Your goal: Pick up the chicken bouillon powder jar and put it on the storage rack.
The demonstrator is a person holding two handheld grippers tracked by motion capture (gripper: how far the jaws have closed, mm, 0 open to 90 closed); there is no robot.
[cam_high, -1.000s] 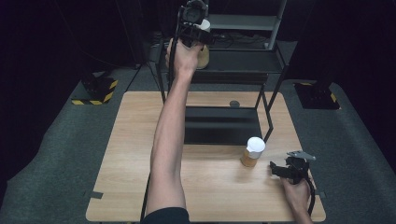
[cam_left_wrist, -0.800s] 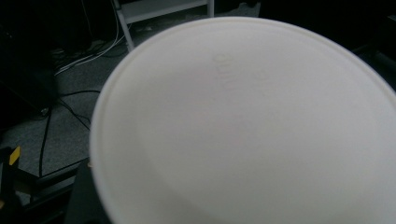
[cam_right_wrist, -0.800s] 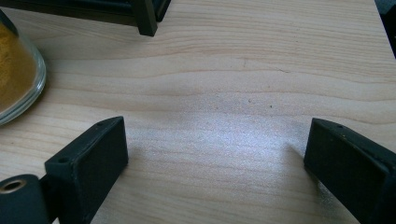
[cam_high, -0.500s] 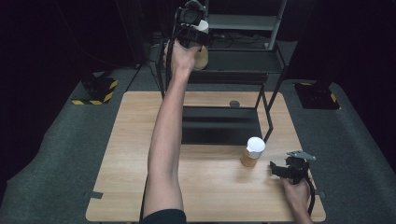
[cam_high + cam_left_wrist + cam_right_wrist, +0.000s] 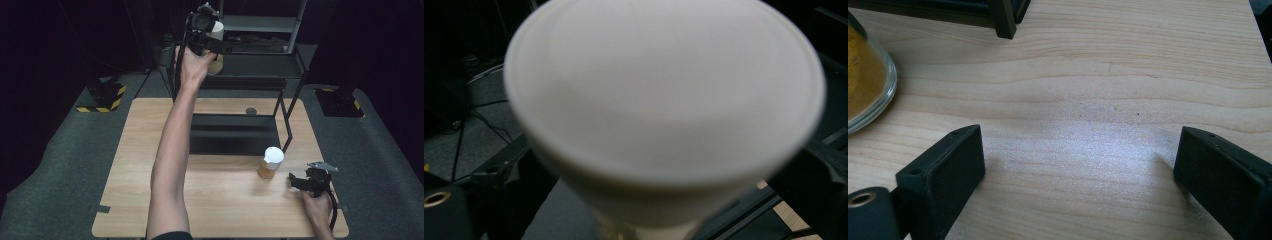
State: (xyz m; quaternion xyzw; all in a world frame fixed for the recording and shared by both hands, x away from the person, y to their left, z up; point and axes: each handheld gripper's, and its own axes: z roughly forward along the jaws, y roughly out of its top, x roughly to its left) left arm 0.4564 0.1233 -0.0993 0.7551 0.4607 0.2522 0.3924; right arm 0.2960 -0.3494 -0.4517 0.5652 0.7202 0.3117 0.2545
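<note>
We find the jar (image 5: 216,55) with the white lid up on the dark shelf (image 5: 260,65) of the rack, at about twelve o'clock from the table (image 5: 150,150), with orange-brown contents showing below the lid. Our left gripper (image 5: 212,45) sits right at it, arm stretched far forward. In the left gripper view the lid (image 5: 664,90) looms close and blurred between the black jaws. Those jaws have just been opening, and they now stand wide on either side of the jar rather than pressing it, so we judge the jar as set down and let go on the shelf.

A second jar (image 5: 270,163) of the same kind stands on the table at about four o'clock, just beside the rack's front leg. Our right gripper (image 5: 300,181) rests near it, jaws spread wide with nothing between them but bare wood (image 5: 1078,125); the jar's glass edge (image 5: 870,85) sits off to its ten o'clock.

So we reckon one jar is shelved. Left to do: draw the left gripper back clear, then take the second jar up to the rack.
</note>
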